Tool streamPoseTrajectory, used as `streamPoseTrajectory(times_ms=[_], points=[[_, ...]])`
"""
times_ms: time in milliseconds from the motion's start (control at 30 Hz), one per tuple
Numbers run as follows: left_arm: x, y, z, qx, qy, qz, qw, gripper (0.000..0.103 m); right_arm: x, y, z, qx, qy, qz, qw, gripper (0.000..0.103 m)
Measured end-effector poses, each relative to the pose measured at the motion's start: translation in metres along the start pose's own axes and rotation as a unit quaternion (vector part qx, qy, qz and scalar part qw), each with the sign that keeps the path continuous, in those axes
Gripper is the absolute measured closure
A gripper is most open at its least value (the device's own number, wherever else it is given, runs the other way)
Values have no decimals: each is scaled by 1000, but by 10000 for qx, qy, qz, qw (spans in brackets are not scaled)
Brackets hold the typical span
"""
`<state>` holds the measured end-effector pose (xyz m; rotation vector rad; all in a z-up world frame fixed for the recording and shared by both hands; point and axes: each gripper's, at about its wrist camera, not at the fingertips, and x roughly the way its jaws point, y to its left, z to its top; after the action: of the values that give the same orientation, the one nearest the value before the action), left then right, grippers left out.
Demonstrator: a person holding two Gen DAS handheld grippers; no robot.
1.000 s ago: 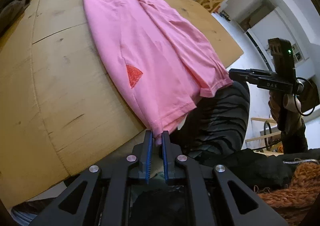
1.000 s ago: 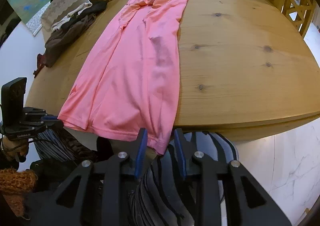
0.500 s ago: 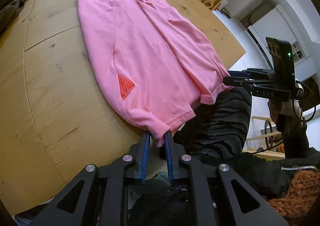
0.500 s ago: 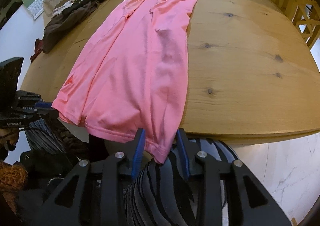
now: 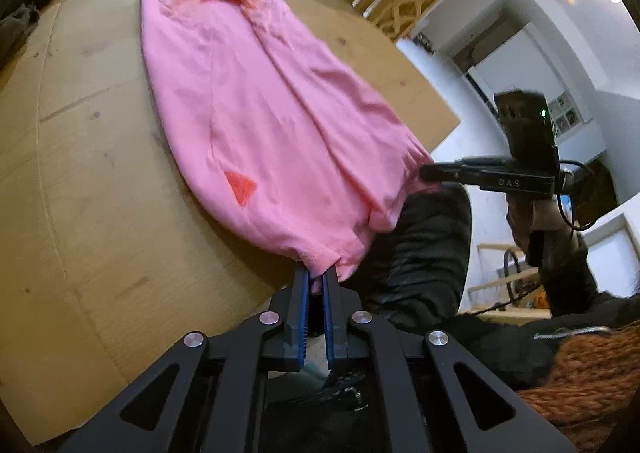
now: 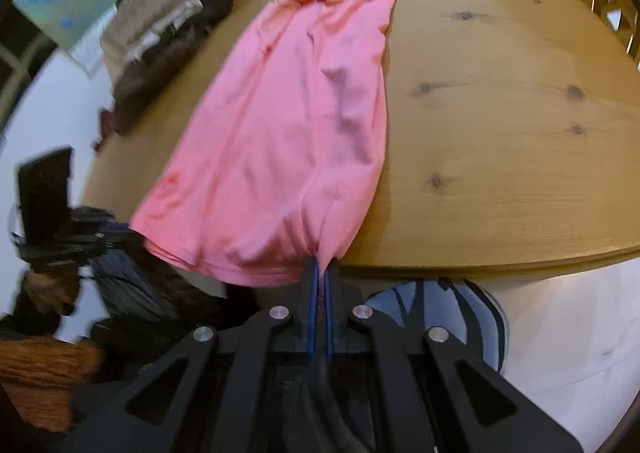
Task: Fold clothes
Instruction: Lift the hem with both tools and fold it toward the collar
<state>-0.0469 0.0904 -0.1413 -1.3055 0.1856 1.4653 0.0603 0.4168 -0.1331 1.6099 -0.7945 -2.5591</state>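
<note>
a pink shirt (image 5: pixel 260 125) is lying lengthwise on a wooden table (image 5: pixel 92 213), folded into a long narrow strip with its sides turned in toward the middle. its collar end is resting at the far side, where the cloth is bunching in reddish creases. a small red triangle mark is showing near the hem on one side. the hem end is hanging just over the near table edge, its two corners gathering into puckers and pulling slightly taut. soft lengthwise ridges are running down the fabric (image 6: pixel 288 141), and the surface is otherwise lying flat against the wood.
</note>
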Motion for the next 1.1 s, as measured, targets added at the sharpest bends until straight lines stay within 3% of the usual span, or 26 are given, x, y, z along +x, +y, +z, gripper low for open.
streamPoseTrajectory(times_ms=[133, 267, 433, 567, 667, 733, 800, 900, 1000, 1100], points=[[-19, 16, 20, -368, -293, -511, 9976, 97, -19, -1, 17, 281, -312, 594, 9974, 100], [-25, 23, 51, -303, -443, -560, 9970, 97, -30, -6, 47, 457, -600, 1035, 9918, 100], [-33, 44, 109, -171, -711, -525, 9959, 97, -20, -15, 110, 587, -779, 1274, 9870, 100], [-20, 77, 154, -168, -650, -349, 9971, 97, 13, -29, 172, 561, -684, 920, 9918, 100], [15, 108, 176, -415, -78, -158, 9990, 96, 53, -49, 197, 710, -86, 212, 9972, 97], [24, 120, 181, -564, 82, -35, 9984, 91, 64, -60, 202, 899, 176, 242, 9955, 96], [17, 122, 182, -605, -54, -40, 9981, 81, 56, -60, 205, 863, 53, 420, 9954, 91], [5, 119, 185, -541, -260, 60, 9982, 76, 36, -50, 211, 559, -276, 503, 9968, 66], [-5, 110, 190, -352, -414, 295, 9981, 76, 20, -36, 217, 223, -454, 273, 9983, 64], [-9, 99, 187, -109, -416, 389, 9983, 74, 11, -34, 216, 209, -535, 323, 9978, 64]])
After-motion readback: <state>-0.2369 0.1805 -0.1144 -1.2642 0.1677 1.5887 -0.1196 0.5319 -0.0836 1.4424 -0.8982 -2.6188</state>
